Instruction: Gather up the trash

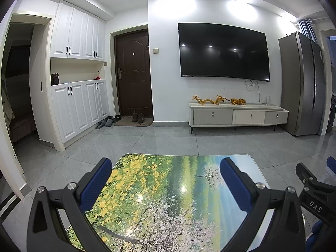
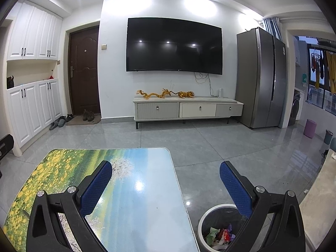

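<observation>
Hovering level above the table (image 2: 134, 189) with fingers spread and nothing held, the left gripper (image 1: 166, 180) and right gripper (image 2: 166, 180) appear done, since the trash (image 2: 220, 234) lies inside the bin (image 2: 200, 222) beside the table.

Left hand-held gripper (image 1: 166, 168) and right hand-held gripper (image 2: 166, 171) both spread wide, empty.
</observation>
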`<state>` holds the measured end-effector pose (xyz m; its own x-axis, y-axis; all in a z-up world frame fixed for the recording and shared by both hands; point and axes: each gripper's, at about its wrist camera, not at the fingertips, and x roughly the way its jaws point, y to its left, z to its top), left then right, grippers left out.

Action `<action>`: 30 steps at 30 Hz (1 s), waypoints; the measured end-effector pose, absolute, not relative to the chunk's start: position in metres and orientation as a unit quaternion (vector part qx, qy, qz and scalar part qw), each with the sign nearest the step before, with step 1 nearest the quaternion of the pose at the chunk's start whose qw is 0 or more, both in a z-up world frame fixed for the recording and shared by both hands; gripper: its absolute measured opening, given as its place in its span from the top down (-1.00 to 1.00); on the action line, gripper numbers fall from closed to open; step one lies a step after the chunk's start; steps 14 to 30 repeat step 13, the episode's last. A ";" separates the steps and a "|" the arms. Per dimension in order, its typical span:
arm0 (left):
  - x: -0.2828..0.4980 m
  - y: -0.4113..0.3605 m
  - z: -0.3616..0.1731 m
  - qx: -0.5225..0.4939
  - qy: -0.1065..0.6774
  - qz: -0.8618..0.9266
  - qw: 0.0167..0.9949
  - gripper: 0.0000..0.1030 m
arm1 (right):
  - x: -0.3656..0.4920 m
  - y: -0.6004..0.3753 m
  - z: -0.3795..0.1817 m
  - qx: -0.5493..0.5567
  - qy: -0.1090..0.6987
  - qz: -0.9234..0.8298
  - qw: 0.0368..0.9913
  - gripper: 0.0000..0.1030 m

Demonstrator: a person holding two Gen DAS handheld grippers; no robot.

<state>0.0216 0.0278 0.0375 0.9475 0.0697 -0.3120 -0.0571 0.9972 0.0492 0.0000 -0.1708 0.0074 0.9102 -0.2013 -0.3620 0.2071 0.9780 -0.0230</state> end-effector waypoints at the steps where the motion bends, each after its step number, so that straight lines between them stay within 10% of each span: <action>1: 0.022 0.028 0.038 0.020 0.159 0.032 0.987 -1.00 | 0.000 -0.171 0.007 0.008 0.184 -0.104 0.977 -1.00; 30: 0.025 0.026 0.033 0.023 0.169 0.023 0.985 -1.00 | 0.000 -0.172 0.003 0.010 0.186 -0.109 0.977 -1.00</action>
